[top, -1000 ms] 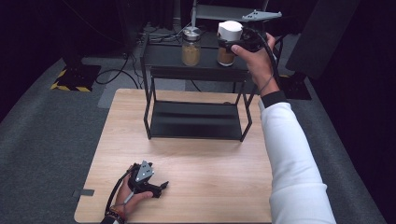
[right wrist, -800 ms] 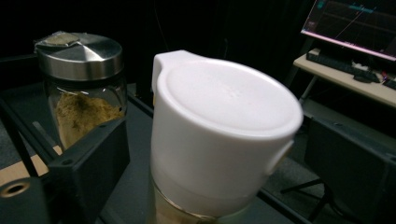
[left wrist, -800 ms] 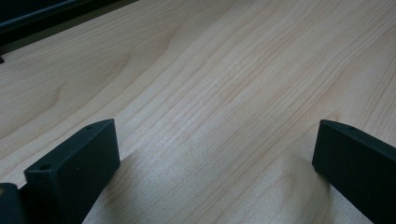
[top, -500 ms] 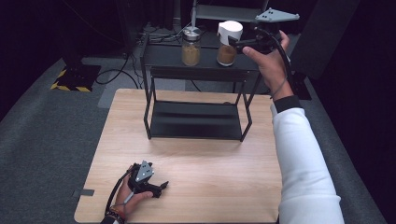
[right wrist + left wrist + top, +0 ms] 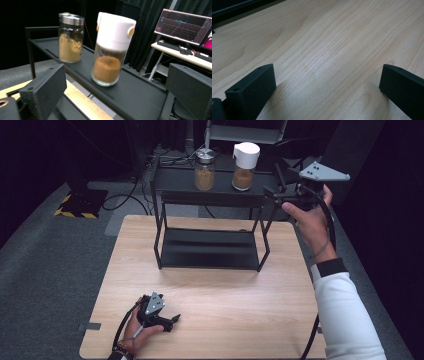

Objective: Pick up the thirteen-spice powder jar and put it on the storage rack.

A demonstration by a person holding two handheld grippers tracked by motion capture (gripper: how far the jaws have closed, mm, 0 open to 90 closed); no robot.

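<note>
Two jars stand on the top shelf of a black metal rack. One has a white lid and holds brown powder. The other has a metal lid and holds tan powder. My right gripper hovers just right of the rack's top shelf and points at the white-lidded jar. Its jaws have just been opening and stand open with nothing between them. My left gripper rests open on the wooden table near the front left corner, with bare wood between its jaws.
The rack's lower shelf lies on the far half of the table. Cables run over the grey floor behind the table. A desk with a lit monitor stands beyond the rack in the right gripper view.
My right hand has drawn back from the white-lidded jar, moving right and down. The jar stays on the top shelf. The left hand has kept still.
</note>
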